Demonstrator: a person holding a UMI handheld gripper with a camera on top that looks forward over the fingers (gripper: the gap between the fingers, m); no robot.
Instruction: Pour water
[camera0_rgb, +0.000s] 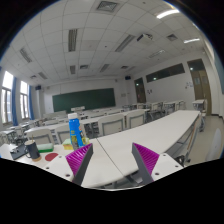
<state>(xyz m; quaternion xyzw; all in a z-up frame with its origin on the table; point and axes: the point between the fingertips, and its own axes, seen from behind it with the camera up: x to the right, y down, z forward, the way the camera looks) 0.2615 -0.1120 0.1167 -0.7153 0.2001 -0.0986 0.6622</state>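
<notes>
A clear plastic bottle (74, 130) with a blue cap and blue label stands upright on the white table (130, 140), beyond and just above my left finger. My gripper (112, 160) is raised above the table with its fingers wide apart and nothing between them. The magenta pads (148, 158) face each other over bare tabletop. A dark cup-like thing (32, 150) sits on the table left of the bottle.
This is a classroom with rows of white desks (170, 125) reaching back to a green chalkboard (84, 98). Small items (50, 155) lie on the table left of the bottle. Windows (8, 95) line the left wall.
</notes>
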